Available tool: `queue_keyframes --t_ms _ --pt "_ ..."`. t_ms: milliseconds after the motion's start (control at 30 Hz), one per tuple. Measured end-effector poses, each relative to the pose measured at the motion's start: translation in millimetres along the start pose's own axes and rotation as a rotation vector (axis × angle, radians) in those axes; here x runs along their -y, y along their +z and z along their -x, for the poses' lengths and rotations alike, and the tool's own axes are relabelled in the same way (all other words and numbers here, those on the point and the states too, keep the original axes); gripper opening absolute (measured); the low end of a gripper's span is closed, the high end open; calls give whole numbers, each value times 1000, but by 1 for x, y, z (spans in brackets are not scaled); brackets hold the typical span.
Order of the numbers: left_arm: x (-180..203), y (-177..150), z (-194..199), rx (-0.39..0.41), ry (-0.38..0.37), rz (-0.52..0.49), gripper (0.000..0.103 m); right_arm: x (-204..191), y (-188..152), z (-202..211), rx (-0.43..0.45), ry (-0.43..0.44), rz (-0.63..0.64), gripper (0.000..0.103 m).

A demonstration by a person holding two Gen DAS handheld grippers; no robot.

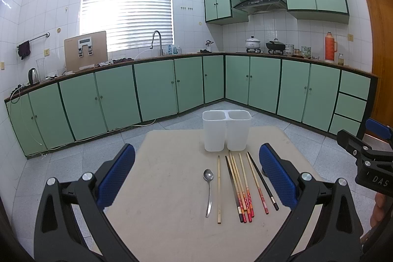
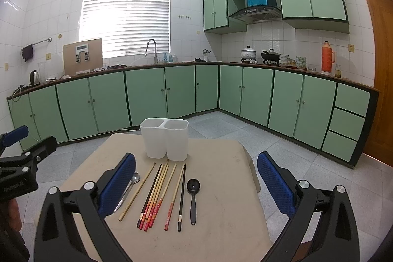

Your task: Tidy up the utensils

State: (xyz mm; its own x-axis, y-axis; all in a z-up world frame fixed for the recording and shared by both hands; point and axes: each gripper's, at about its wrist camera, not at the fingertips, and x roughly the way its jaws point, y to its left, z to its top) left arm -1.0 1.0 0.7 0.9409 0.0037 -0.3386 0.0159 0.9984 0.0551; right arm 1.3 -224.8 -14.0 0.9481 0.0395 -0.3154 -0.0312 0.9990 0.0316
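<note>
Both my grippers — left gripper point(image 1: 196, 176), right gripper point(image 2: 196, 184) — hang wide and empty above the chopsticks point(image 2: 157, 195), metal spoon point(image 1: 208, 190), black spoon point(image 2: 193, 198) and white two-compartment holder point(image 2: 165, 139).

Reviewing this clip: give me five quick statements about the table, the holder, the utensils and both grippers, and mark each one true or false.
1. The white two-compartment holder already has chopsticks in it. False: both compartments look empty.
2. A metal spoon lies at the left end of the row. True.
3. The black spoon lies at the right end of the row, beside a black chopstick. True.
4. The right gripper is shut on a chopstick. False: it is open and holds nothing.
5. The left gripper is shut on the metal spoon. False: it is open above the table, and the spoon lies flat.
</note>
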Motion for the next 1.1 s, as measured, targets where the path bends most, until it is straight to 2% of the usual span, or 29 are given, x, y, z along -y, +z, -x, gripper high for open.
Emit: queue_keyframes --t_ms 1100 --pt "-2 -1 -2 -2 0 -1 98 2 -4 -3 -4 -2 2 97"
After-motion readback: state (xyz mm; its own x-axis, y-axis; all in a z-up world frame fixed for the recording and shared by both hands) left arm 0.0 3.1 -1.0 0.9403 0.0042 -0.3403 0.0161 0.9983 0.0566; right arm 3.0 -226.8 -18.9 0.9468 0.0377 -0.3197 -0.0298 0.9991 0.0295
